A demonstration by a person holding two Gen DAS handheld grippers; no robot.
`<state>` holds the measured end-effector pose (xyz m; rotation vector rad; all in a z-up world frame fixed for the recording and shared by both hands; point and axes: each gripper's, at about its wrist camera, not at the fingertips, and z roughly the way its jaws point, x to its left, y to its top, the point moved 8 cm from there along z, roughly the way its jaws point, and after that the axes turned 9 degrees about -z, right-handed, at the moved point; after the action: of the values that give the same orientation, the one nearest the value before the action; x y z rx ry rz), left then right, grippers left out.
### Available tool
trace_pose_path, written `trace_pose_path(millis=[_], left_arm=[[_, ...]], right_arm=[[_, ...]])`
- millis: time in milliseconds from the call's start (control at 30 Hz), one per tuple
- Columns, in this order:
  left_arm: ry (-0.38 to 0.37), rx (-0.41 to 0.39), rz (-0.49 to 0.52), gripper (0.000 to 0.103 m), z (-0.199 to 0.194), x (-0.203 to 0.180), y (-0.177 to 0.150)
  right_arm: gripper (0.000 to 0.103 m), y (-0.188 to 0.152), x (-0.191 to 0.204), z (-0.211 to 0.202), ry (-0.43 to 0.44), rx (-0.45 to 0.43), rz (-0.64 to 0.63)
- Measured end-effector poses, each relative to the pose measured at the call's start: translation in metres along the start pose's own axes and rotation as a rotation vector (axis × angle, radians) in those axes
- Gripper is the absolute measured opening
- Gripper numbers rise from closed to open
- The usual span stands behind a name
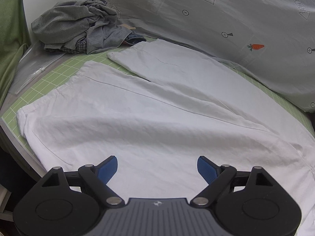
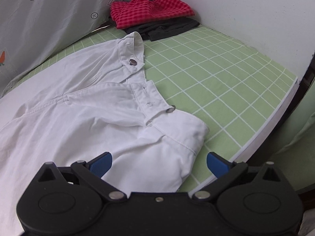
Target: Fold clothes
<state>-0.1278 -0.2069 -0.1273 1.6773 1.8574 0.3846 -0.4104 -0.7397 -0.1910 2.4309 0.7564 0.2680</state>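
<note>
White trousers lie spread flat on the green grid mat, both legs reaching toward the far left. My left gripper is open and empty just above the near leg. In the right wrist view the trousers' waistband, with a metal button and open fly, lies on the mat. My right gripper is open and empty, hovering over the near waistband corner.
A crumpled grey garment pile sits at the mat's far left corner. A folded red checked cloth on a dark garment sits at the far right corner. A grey printed sheet hangs along the back. The mat's front edge drops off.
</note>
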Motion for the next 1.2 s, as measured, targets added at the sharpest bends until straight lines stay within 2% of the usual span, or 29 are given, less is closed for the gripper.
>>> trace_pose_path(millis=[200, 400, 533, 700, 833, 933, 1133, 1200], left_arm=[[0.015, -0.002, -0.036, 0.089, -0.004, 0.002, -0.01], [0.018, 0.012, -0.038, 0.089, 0.0, -0.005, -0.016], [0.016, 0.017, -0.028, 0.089, 0.001, -0.012, -0.019], [0.024, 0.02, -0.033, 0.089, -0.001, -0.009, -0.024], [0.032, 0.028, -0.035, 0.089, -0.002, -0.001, -0.027], [0.034, 0.035, -0.052, 0.089, -0.001, 0.007, -0.026], [0.039, 0.028, -0.089, 0.089, 0.002, 0.037, -0.006], [0.048, 0.028, -0.13, 0.089, 0.005, 0.052, 0.002]], right_arm=[[0.103, -0.011, -0.006, 0.009, 0.07, 0.043, 0.088], [0.103, -0.009, 0.007, 0.008, 0.161, 0.056, 0.078], [0.103, -0.013, 0.016, 0.006, 0.173, 0.08, 0.059], [0.103, -0.018, 0.016, -0.001, 0.235, 0.113, 0.14], [0.103, -0.024, 0.021, -0.006, 0.313, 0.145, 0.23], [0.102, -0.025, 0.026, -0.007, 0.298, 0.149, 0.232], [0.101, -0.033, 0.032, -0.012, 0.352, 0.156, 0.408], [0.101, -0.034, 0.035, -0.014, 0.329, 0.148, 0.417]])
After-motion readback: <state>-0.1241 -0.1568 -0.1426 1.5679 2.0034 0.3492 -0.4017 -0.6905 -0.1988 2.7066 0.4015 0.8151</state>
